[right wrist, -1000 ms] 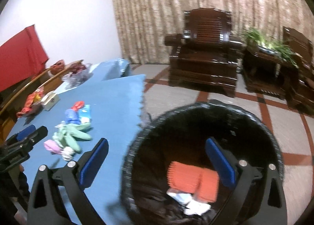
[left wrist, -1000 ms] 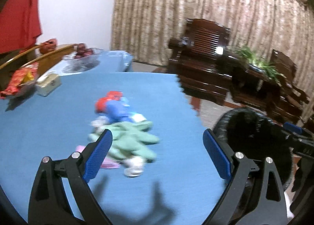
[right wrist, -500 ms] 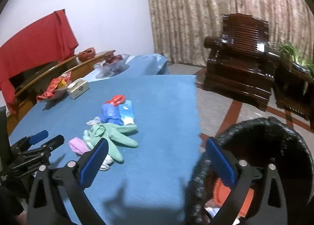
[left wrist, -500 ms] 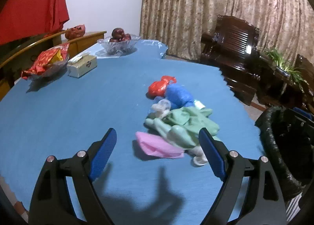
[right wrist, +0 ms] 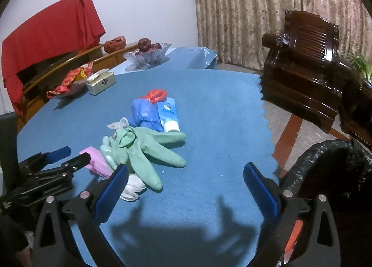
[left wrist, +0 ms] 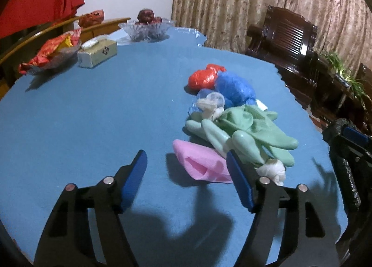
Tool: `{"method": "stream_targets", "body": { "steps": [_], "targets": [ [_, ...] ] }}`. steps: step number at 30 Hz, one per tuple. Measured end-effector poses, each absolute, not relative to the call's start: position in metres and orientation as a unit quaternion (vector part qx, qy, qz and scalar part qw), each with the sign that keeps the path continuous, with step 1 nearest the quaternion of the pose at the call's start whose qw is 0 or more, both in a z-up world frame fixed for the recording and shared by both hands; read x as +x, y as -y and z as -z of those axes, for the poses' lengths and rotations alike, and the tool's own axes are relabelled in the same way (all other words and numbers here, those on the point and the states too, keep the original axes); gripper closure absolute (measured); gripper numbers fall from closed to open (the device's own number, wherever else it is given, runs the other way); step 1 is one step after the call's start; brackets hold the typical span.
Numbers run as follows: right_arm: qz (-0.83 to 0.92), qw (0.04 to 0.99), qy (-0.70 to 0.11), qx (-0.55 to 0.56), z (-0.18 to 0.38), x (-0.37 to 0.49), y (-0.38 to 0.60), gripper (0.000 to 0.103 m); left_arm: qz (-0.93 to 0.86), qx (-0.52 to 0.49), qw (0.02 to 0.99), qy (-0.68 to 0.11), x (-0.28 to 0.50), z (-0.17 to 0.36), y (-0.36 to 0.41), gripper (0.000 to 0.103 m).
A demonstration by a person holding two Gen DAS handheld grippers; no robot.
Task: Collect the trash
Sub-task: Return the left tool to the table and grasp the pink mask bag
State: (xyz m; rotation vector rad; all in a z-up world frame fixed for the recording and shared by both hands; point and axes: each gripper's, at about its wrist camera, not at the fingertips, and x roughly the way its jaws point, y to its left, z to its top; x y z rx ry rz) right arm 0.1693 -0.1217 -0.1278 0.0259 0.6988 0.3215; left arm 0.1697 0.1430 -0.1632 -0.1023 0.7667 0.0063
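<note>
1. Blue cloth covers the table (left wrist: 81,115), the biggest surface here; the trash lies in one loose heap toward its right edge, near the bin.
2. Black-lined, the bin (right wrist: 334,164) stands just off the table's right edge, beside the right gripper (right wrist: 186,180). Something orange shows inside it, low in the right view.
3. Of the heap, the green gloves (left wrist: 251,127) are the largest piece, draped over the rest. Behind them lie a blue bag (left wrist: 234,87), a red bag (left wrist: 204,76) and a tube (right wrist: 168,113).
4. At the near end sit the pink wrapper (left wrist: 202,162) and a white wad (left wrist: 272,169), touching the gloves.
5. The left gripper (left wrist: 186,174) hovers above the cloth with its jaws spread and nothing held; the pink wrapper lies just ahead, against the inner side of the right-hand finger. The right gripper is likewise spread wide and empty.
6. The step in hand looks like a pick of the pink wrapper. To do it well, I would shift the left gripper a little rightward so the wrapper sits centred between the pads, then lower until the tips nearly brush the cloth.
7. Close on the wrapper's raised fold, not its flat edge; thin film slips easily.
8. Keep clear of the glove fingers, or they may drag along.
9. Avoid pinching the tablecloth.
</note>
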Motion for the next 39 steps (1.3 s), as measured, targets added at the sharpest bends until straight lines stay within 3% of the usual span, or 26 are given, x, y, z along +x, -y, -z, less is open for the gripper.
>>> {"method": "stream_targets", "body": {
  "steps": [5,14,27,31,37,39],
  "targets": [
    [-0.158,0.923,-0.351,0.007,0.137,0.176,0.119,0.006,0.016,-0.059,0.921,-0.385,0.176,0.173,-0.140,0.049],
    [-0.162,0.918,-0.362,0.003,0.146,0.181,0.111,0.006,0.036,-0.087,0.917,-0.387,0.177,0.179,-0.141,0.089],
    [-0.172,0.913,-0.370,0.014,0.152,0.173,0.090,0.008,0.015,-0.082,0.926,-0.369,0.155,0.158,-0.163,0.094],
    [-0.183,0.905,-0.383,0.015,0.157,0.169,0.079,0.015,0.003,-0.074,0.925,-0.373,0.148,0.157,-0.176,0.094],
    [-0.200,0.892,-0.405,0.009,0.168,0.165,0.063,0.038,-0.007,-0.074,0.923,-0.379,0.139,0.161,-0.192,0.094],
    [-0.202,0.888,-0.412,0.009,0.172,0.165,0.060,0.041,-0.009,-0.074,0.922,-0.379,0.136,0.162,-0.196,0.094]
  ]
}}
